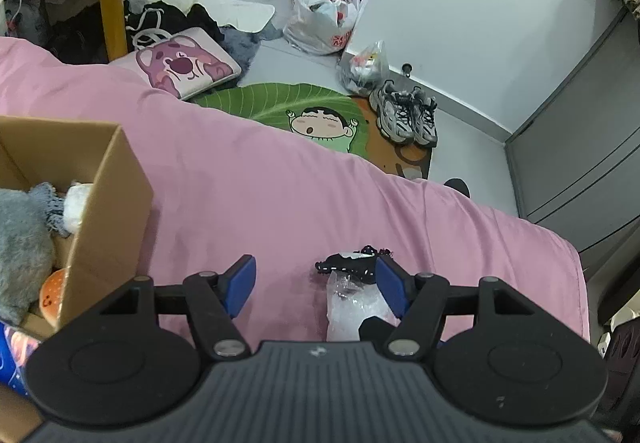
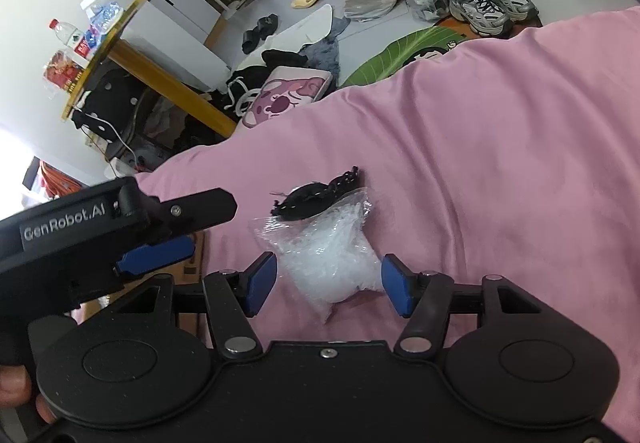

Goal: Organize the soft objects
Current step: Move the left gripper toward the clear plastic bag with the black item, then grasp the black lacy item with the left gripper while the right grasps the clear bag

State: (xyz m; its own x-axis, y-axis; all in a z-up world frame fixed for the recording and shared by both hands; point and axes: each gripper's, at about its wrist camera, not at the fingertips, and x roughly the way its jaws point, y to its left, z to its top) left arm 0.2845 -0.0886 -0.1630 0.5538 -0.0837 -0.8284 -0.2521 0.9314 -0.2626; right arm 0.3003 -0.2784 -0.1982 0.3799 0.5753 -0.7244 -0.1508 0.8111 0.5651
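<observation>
The plastic bag (image 2: 330, 267) lies at twelve o'clock between the released right claw (image 2: 329, 285); the left claw (image 1: 316, 283), also released, sits beside it.

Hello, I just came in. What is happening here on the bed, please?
A person is tidying soft things on a pink bedcover with two handheld grippers. The right gripper is open around a clear plastic bag of white filling, with a black lace item beside it. Nothing is gripped yet. The left gripper is also open, close by. A cardboard box on the bed already holds a grey plush toy.
</observation>
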